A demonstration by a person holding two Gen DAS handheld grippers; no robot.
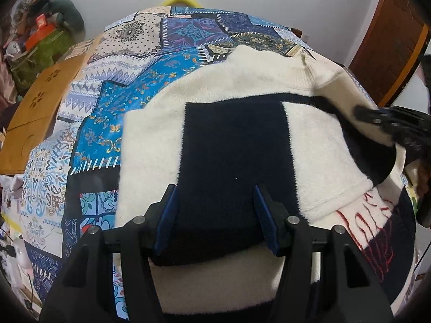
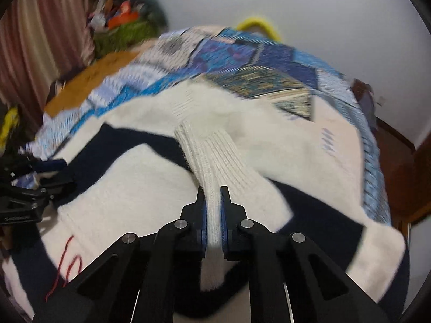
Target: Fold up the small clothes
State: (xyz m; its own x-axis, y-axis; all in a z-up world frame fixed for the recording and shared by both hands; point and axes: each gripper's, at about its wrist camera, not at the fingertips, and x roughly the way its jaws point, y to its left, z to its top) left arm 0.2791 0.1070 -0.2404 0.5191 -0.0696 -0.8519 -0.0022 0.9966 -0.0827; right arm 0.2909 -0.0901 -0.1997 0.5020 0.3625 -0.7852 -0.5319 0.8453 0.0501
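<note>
Sweater (image 1: 242, 88) flat on quilt (image 1: 113, 86), mid-bed. Right tool (image 2: 213, 188) clamped tight on ribbed cuff (image 2: 212, 156). Left tool (image 1: 214, 188) half open over navy panel (image 1: 234, 145), gripping nothing.

Your right wrist view is smeared: the patchwork cover (image 2: 242, 59) and the corner clutter (image 2: 124, 24) cannot be read. In your left view the red stitching (image 1: 377, 231) stays illegible, and the sweater (image 1: 323, 140) runs off frame.

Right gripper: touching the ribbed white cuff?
Touching. Right wrist view shows the right gripper with both blue pads pressed against the ribbed cuff, which runs pinched between them.
</note>
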